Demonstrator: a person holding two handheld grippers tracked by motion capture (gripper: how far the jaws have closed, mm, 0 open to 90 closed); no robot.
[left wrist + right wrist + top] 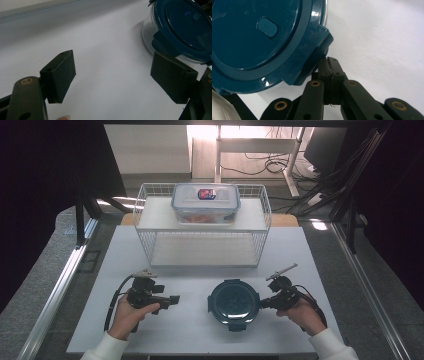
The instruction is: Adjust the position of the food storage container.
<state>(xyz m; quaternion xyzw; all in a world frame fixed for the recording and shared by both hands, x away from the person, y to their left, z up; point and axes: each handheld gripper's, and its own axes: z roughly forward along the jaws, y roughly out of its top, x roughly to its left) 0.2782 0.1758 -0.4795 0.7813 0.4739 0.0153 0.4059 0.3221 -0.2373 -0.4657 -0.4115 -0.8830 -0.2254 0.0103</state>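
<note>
A round clear container with a dark teal clip-on lid (233, 302) sits on the white table near the front, right of centre. My right gripper (261, 304) is at its right side. In the right gripper view the jaws are shut together, and the right gripper's tips (328, 61) press against the underside of one lid latch tab (312, 62), with nothing between them. My left gripper (171, 300) hovers left of the container and points toward it. Its black pads (60, 76) stand wide apart over bare table, and the lid (185, 25) lies just beyond the right pad.
A white wire rack (141, 202) stands at the back of the table (190, 332). A rectangular clear box with a clip lid (205, 202) sits on its top shelf. The lower shelf holds nothing. Metal rails run along both table sides.
</note>
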